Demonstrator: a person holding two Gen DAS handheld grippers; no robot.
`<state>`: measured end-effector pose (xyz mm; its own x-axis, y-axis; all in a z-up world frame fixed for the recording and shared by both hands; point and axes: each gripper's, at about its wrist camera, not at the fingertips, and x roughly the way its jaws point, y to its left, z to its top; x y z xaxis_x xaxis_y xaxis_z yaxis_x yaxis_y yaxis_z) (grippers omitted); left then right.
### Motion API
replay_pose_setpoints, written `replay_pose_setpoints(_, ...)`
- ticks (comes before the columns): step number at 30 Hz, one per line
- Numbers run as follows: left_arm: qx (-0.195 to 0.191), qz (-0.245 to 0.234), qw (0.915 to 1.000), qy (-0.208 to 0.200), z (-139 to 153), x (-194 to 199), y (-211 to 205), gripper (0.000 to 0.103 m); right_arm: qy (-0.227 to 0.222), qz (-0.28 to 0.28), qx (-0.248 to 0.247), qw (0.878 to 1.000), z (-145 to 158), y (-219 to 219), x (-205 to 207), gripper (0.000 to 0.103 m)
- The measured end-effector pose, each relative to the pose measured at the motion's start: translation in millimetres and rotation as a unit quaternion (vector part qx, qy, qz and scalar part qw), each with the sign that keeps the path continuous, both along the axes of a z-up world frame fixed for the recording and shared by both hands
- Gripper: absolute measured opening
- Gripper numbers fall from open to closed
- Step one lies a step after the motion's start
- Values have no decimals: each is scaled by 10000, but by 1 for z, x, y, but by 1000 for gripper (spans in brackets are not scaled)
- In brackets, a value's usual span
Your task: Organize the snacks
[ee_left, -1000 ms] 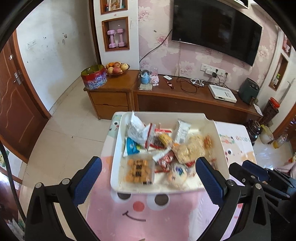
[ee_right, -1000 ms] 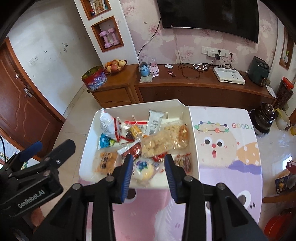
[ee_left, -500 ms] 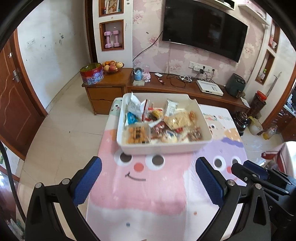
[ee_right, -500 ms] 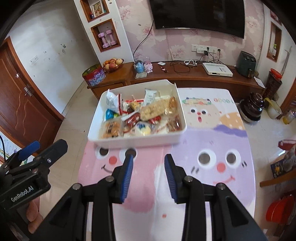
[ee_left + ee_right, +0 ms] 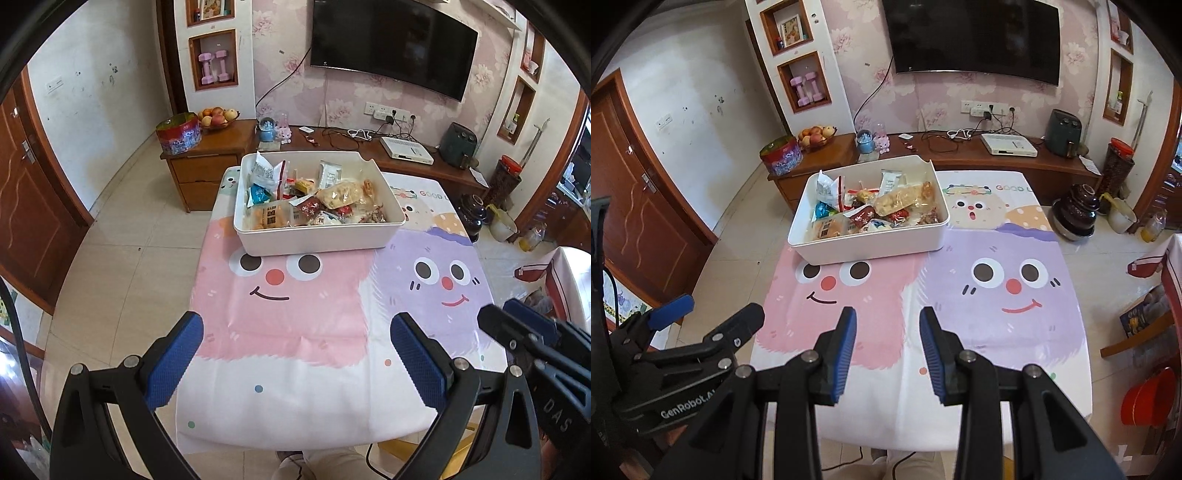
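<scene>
The snacks (image 5: 314, 201) all lie together inside the white bin (image 5: 317, 236), which stands at the far left part of the table (image 5: 295, 387), probably so they stay in one place. Both grippers hang above the near edge, well apart from the bin and holding nothing. The left gripper (image 5: 295, 354) has its jaws wide apart; the right gripper (image 5: 888, 349) has its jaws apart too, but less. Between grippers and bin the cloth is bare, so there is free room to reach forward.
</scene>
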<state>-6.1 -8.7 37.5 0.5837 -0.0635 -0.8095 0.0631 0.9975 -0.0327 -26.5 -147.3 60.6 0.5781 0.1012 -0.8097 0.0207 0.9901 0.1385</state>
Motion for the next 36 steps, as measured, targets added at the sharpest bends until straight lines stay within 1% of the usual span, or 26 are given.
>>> replay_pose_setpoints(8, 103, -115, 9999, -44, 5, -9, -5, 101, -50, -35, -27, 10000, 3, 0, -13, 37)
replay_pose_setpoints(14, 113, -83, 9999, -3, 4, -10, -10, 101, -57, -15, -41, 10000, 4, 0, -17, 38)
replay_pose_setpoints(25, 180, -1, 9998, 80, 7, -11, -6, 101, 21, 18, -29, 10000, 9, 3, -12, 38)
replay_pose_setpoints(36, 223, -11, 9997, 36, 7, -10, -5, 101, 52, 20, -37, 10000, 6, 4, -7, 38)
